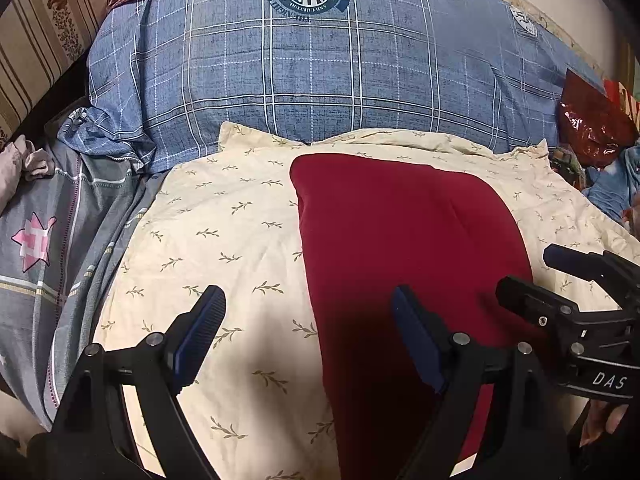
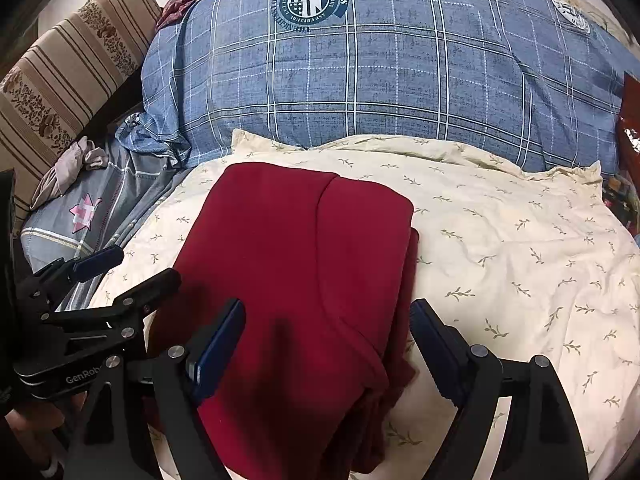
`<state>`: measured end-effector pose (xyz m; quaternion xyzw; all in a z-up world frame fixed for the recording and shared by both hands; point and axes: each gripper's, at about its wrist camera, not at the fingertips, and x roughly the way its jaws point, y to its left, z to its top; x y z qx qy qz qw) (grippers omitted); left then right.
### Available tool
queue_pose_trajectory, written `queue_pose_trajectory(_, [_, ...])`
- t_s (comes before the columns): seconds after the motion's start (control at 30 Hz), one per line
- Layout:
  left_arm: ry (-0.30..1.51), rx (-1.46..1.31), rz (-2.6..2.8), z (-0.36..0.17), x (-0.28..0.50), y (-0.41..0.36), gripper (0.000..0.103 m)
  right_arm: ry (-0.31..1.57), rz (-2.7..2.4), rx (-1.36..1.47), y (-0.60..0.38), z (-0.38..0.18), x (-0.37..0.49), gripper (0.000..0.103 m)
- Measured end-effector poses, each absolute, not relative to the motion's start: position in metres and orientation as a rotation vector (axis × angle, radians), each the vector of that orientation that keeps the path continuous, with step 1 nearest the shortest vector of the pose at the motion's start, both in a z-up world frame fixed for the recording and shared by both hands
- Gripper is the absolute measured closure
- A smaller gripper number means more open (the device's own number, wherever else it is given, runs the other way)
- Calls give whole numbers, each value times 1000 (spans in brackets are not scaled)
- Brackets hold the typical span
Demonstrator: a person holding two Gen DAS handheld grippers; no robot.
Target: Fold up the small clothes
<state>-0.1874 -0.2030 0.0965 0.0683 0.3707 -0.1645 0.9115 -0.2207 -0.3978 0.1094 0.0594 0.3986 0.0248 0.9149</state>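
Note:
A dark red garment (image 1: 400, 240) lies folded into a long strip on a cream leaf-print cover (image 1: 224, 240). My left gripper (image 1: 310, 312) hovers open over the garment's left edge, one finger above the cream cover and the other above the red cloth, holding nothing. In the right wrist view the red garment (image 2: 300, 260) runs between the fingers of my right gripper (image 2: 328, 320), which is open above its near end without pinching it. Each gripper shows in the other's view: the right gripper (image 1: 536, 274) at the right edge, the left gripper (image 2: 132, 270) at the left edge, both open.
A bulky blue plaid duvet (image 1: 320, 80) rises behind the cream cover (image 2: 520, 260). Grey bedding with a pink star (image 1: 36, 240) and a pale crumpled cloth (image 2: 72, 168) lie to the left, beside a striped cushion (image 1: 40, 40). A shiny red bag (image 1: 592, 120) sits at the right.

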Motion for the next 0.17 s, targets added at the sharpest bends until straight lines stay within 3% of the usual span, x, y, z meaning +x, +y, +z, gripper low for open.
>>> queue_pose_trajectory(0.17, [803,91,-355,91,-176,-191,18,814,46,137,-407,110,-218,18])
